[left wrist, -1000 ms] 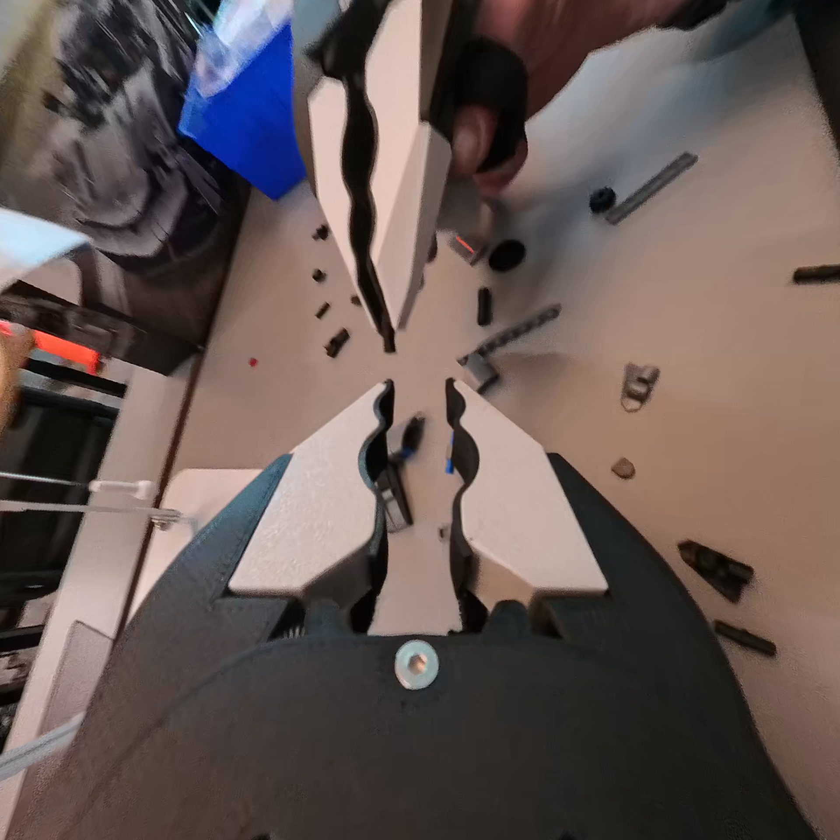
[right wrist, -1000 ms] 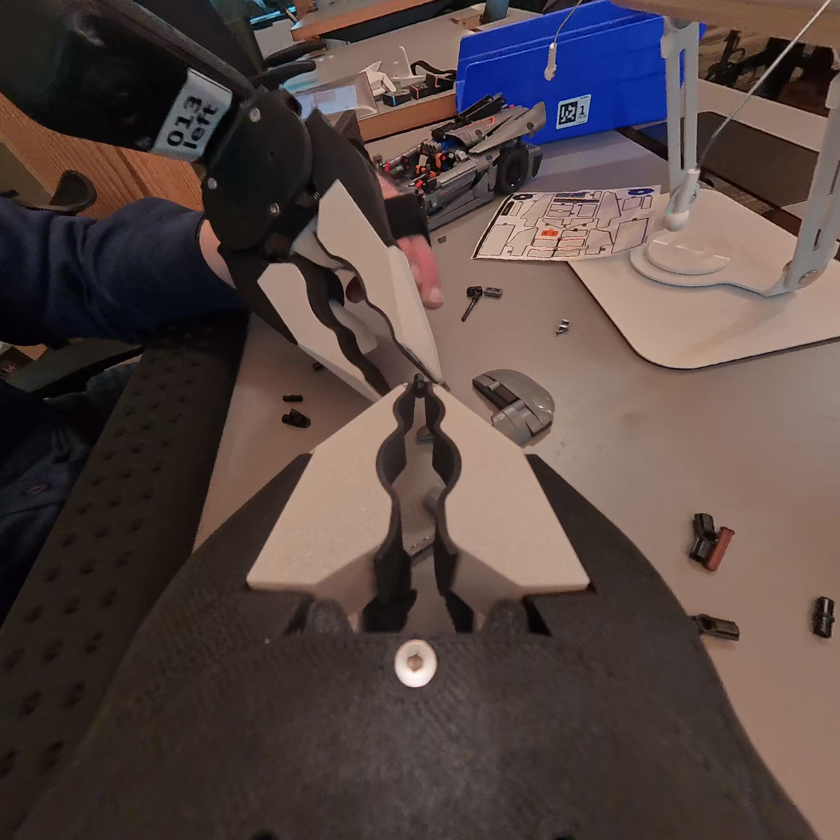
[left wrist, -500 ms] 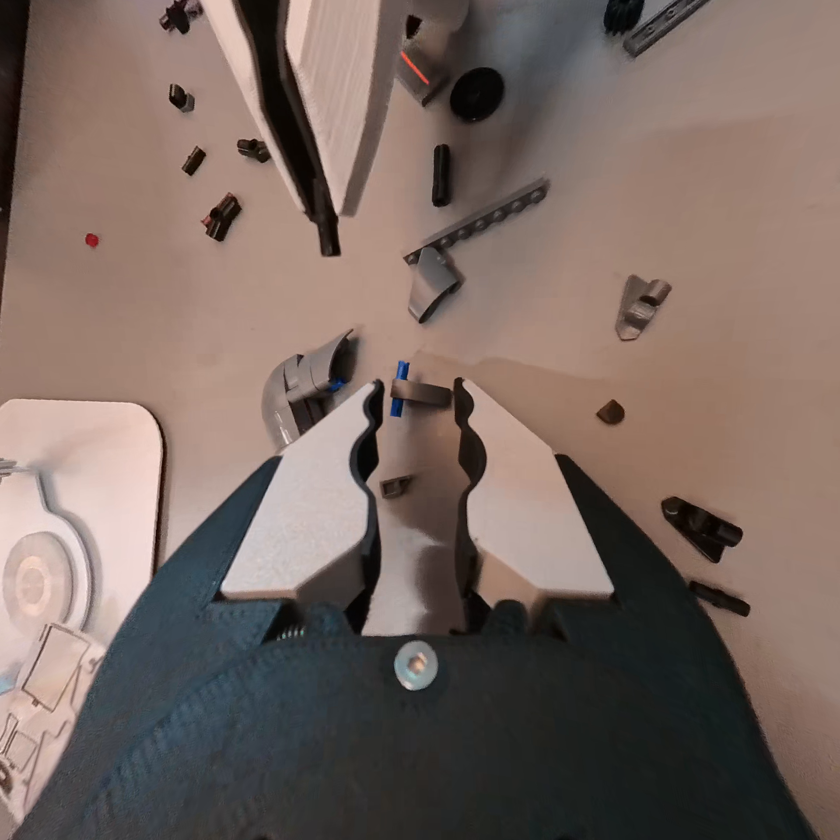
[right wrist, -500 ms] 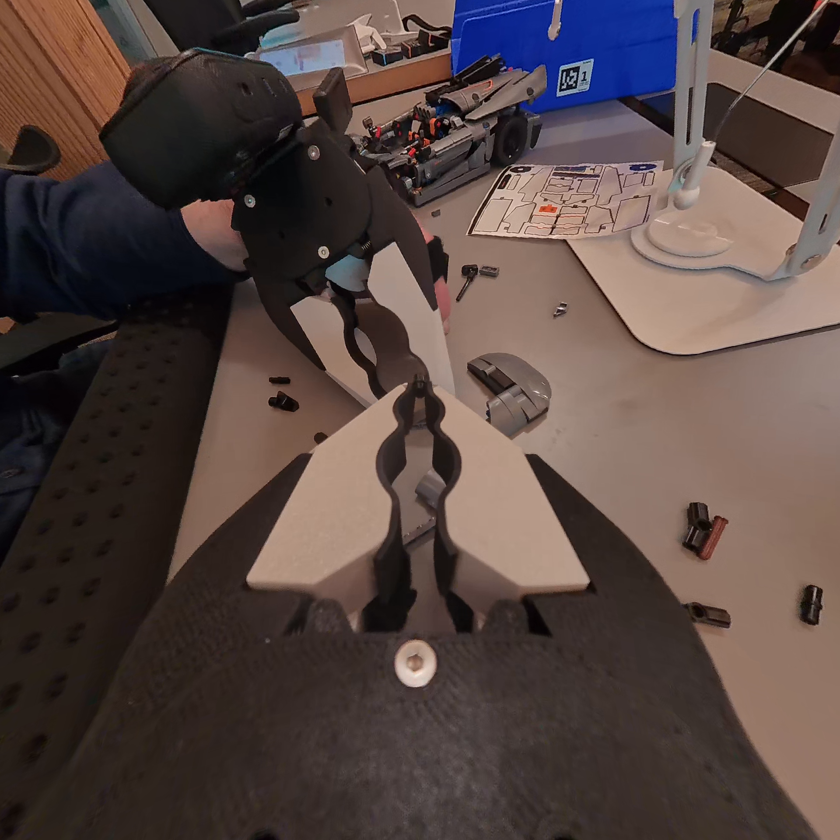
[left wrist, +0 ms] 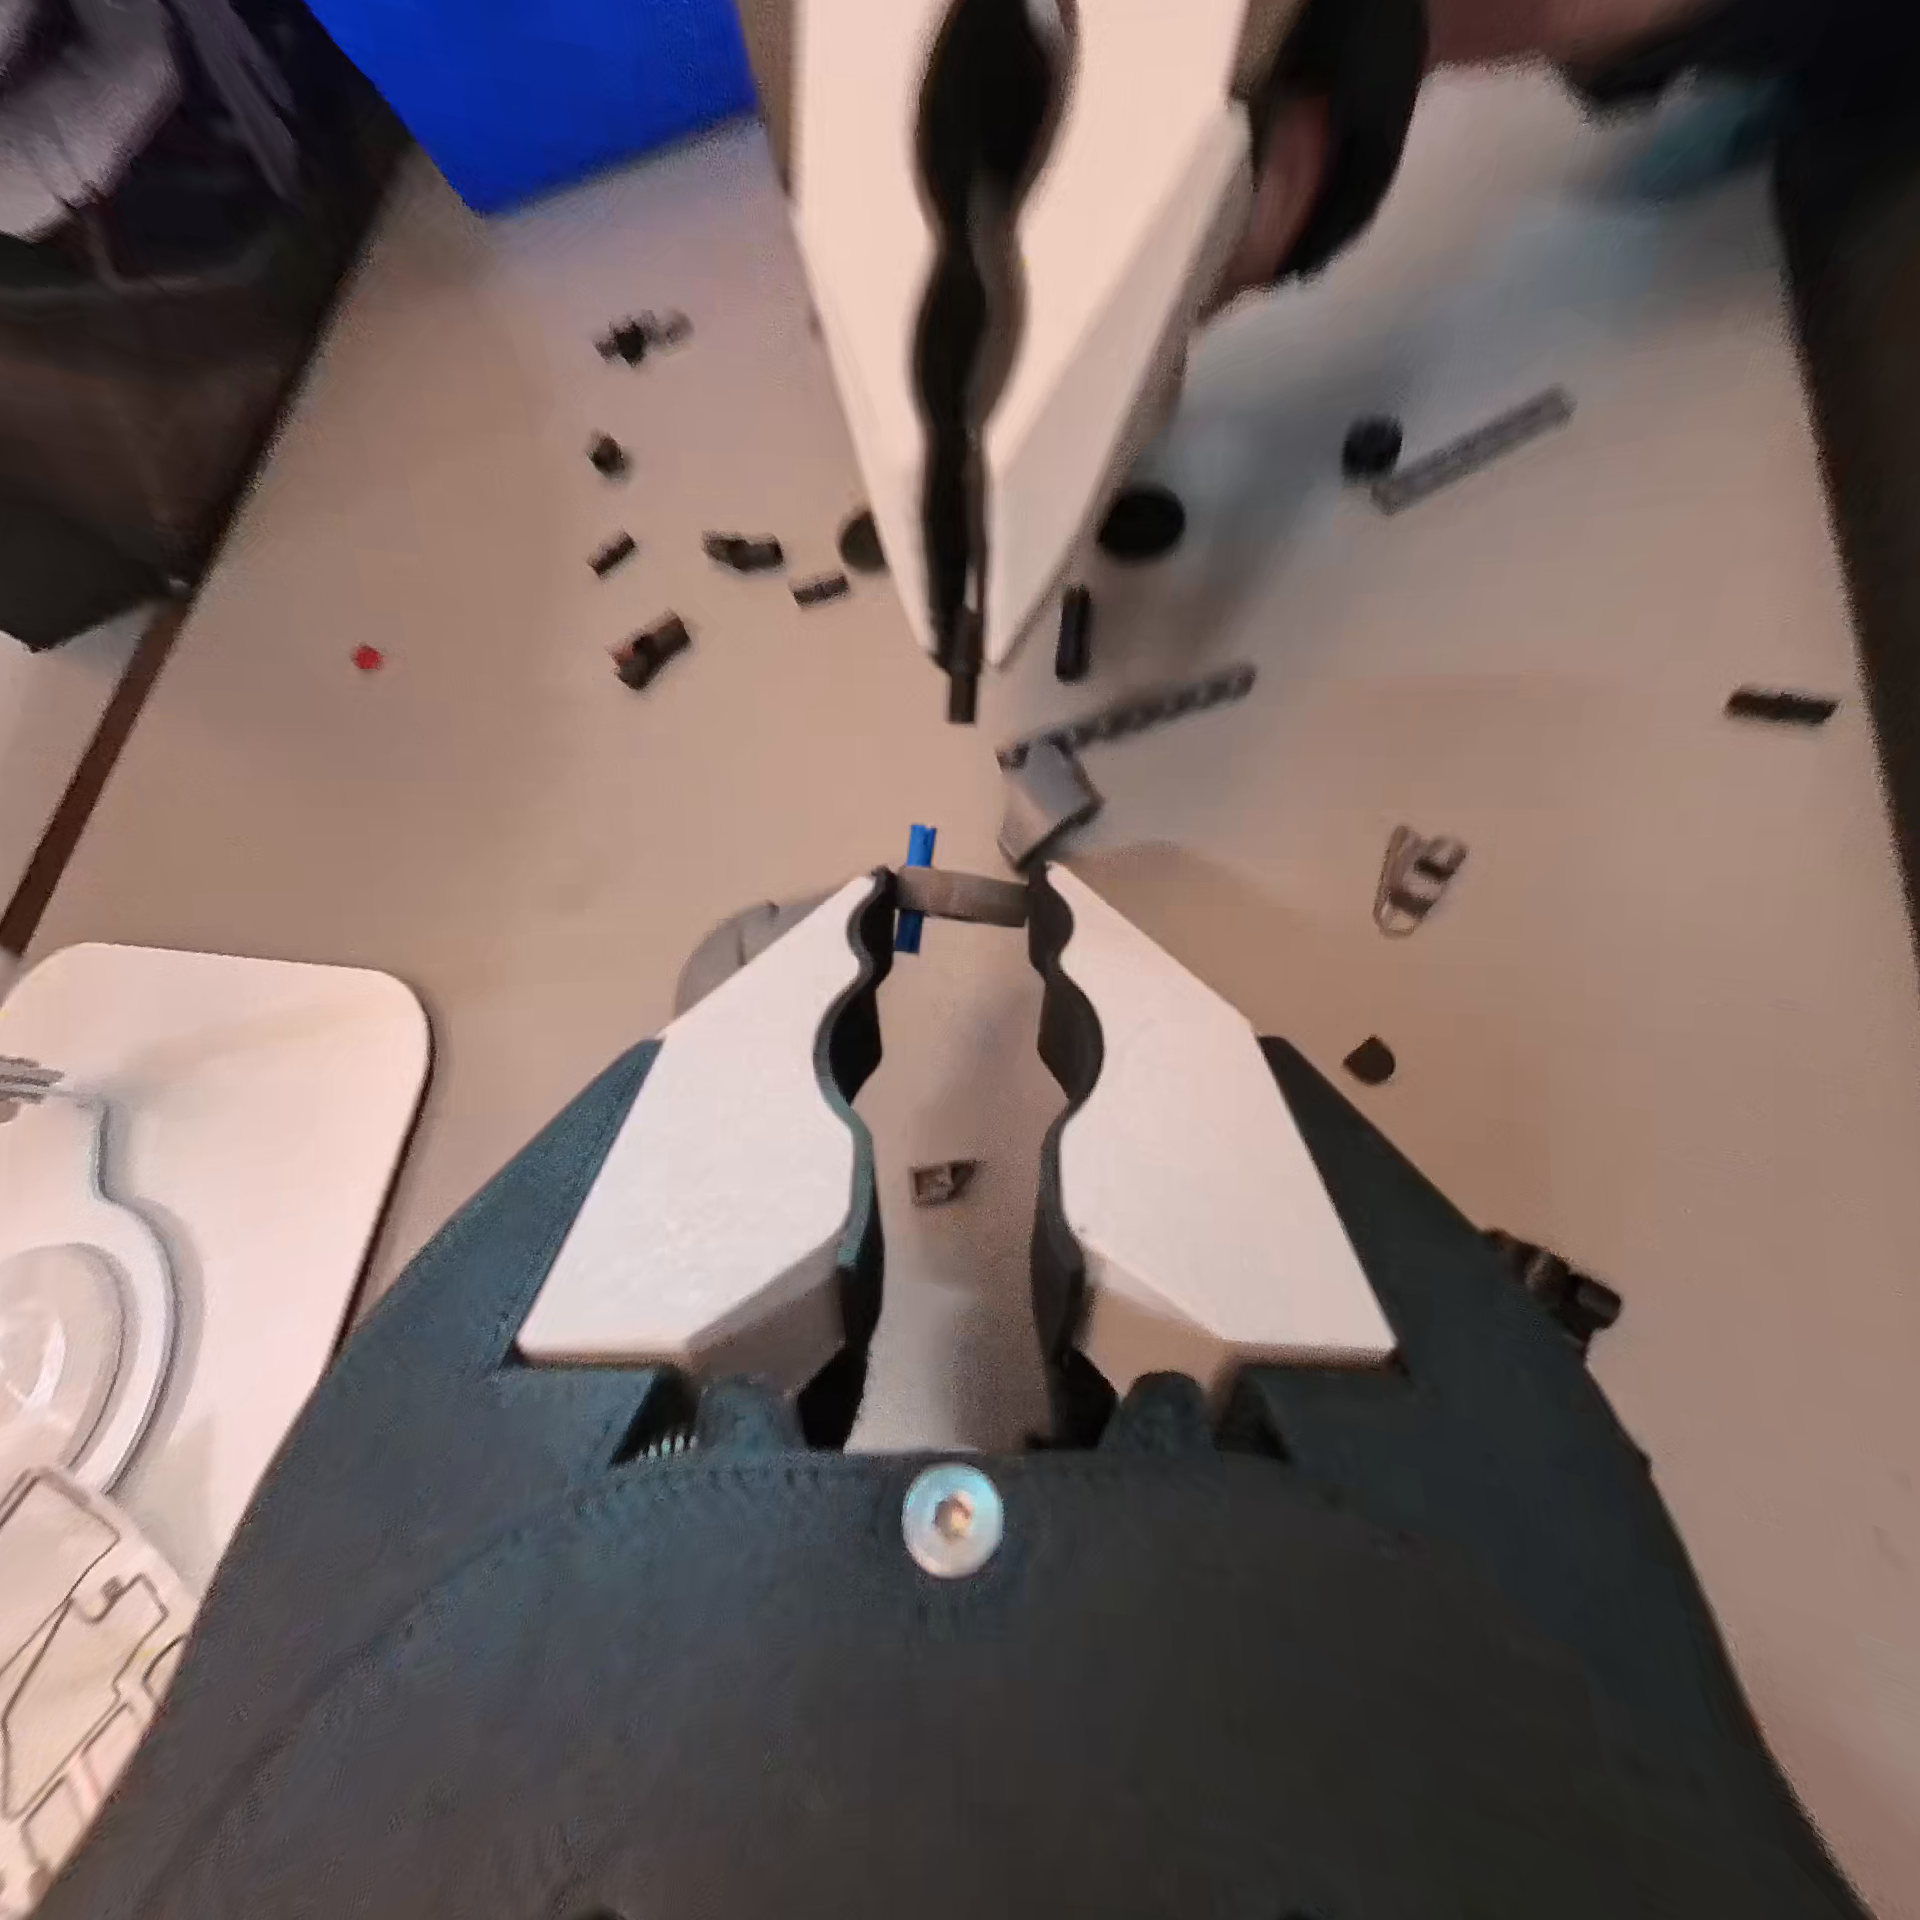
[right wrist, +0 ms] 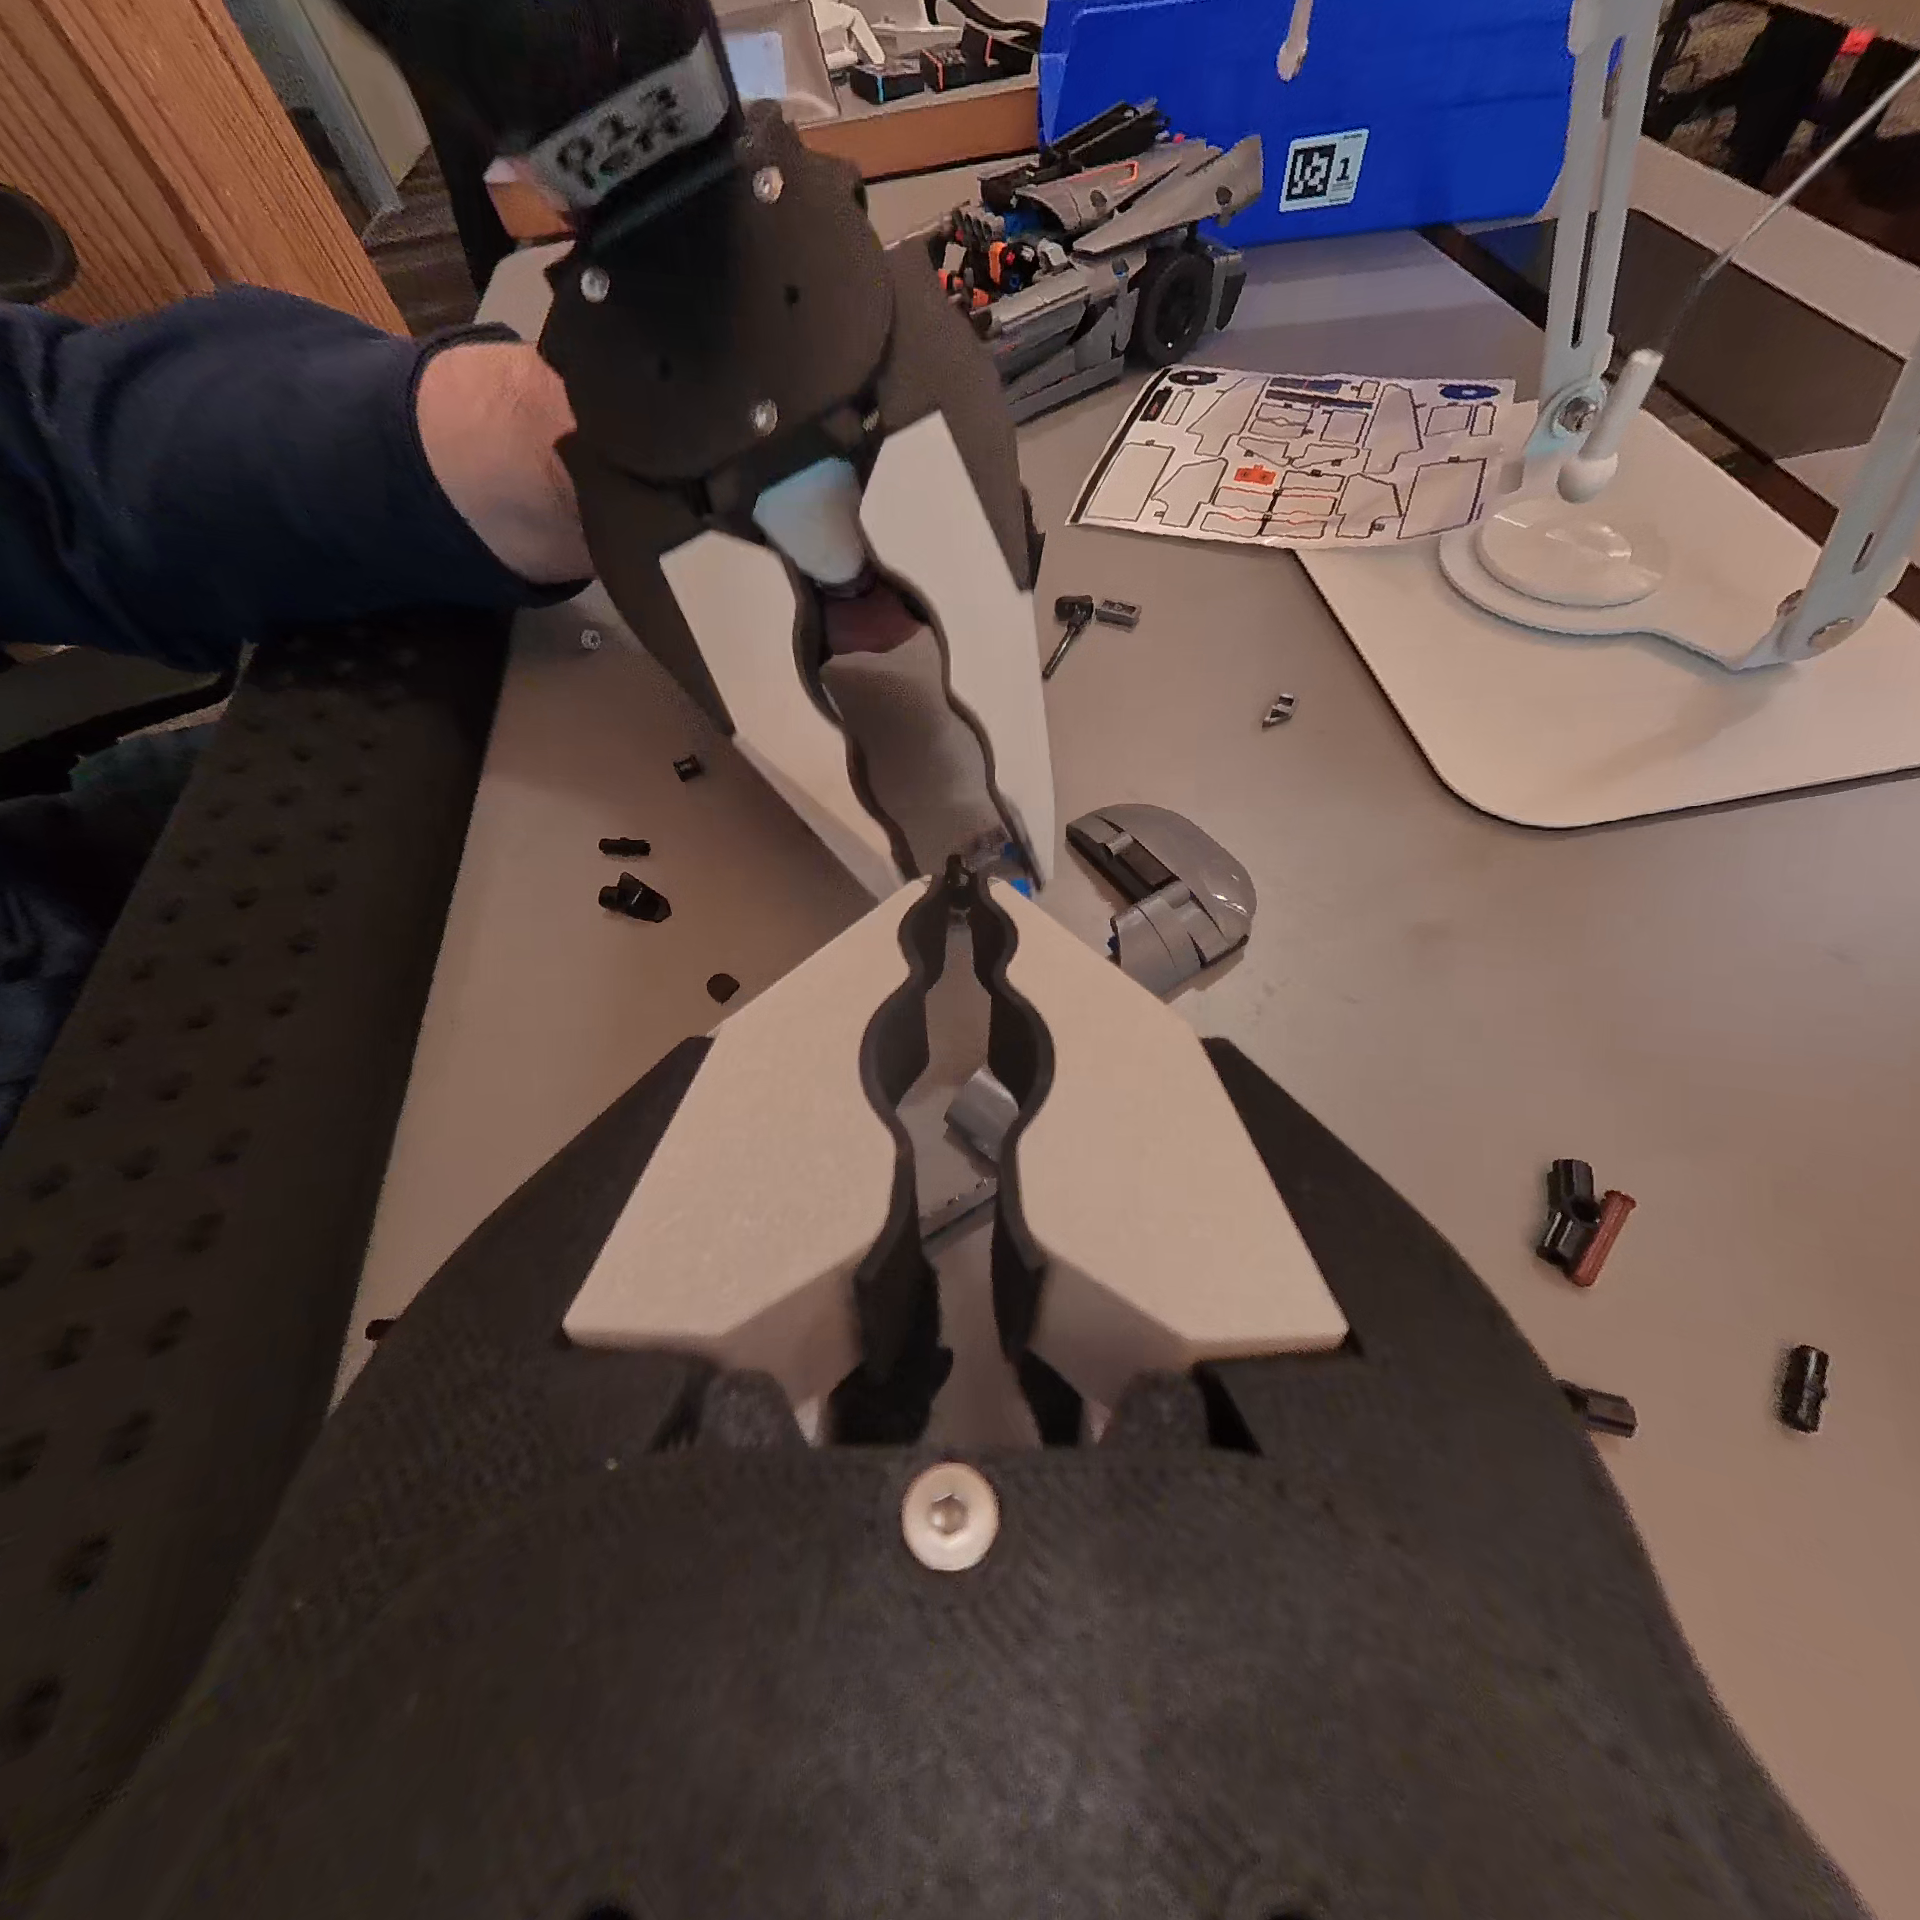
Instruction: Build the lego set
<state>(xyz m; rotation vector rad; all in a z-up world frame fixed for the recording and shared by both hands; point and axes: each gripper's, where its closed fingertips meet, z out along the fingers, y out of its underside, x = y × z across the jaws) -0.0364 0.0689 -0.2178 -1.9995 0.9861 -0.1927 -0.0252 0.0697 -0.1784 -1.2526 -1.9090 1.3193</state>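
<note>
Pinching a grey piece (left wrist: 961, 896) and black pin (right wrist: 957, 878), both tongs hover over the parts-strewn table (right wrist: 1455, 987).

Two grippers (left wrist: 961, 894) (right wrist: 961, 883) (one lego car (right wrist: 1101, 249))

Left gripper (left wrist: 961, 883): dark teal-black textured printed body, showing two pale grey wedge fingers (left wrist: 727, 1132) with black wavy inner pads and one silver hex screw (left wrist: 952, 1522) at centre. Right gripper (right wrist: 961, 883): matching build, black body, same pale fingers (right wrist: 1153, 1174), same silver screw (right wrist: 949, 1516). Seen from the right wrist view, the left unit is wearing small silver screws and a grey tag with writing. The person is wearing a dark navy sleeve (right wrist: 208, 468).
</note>
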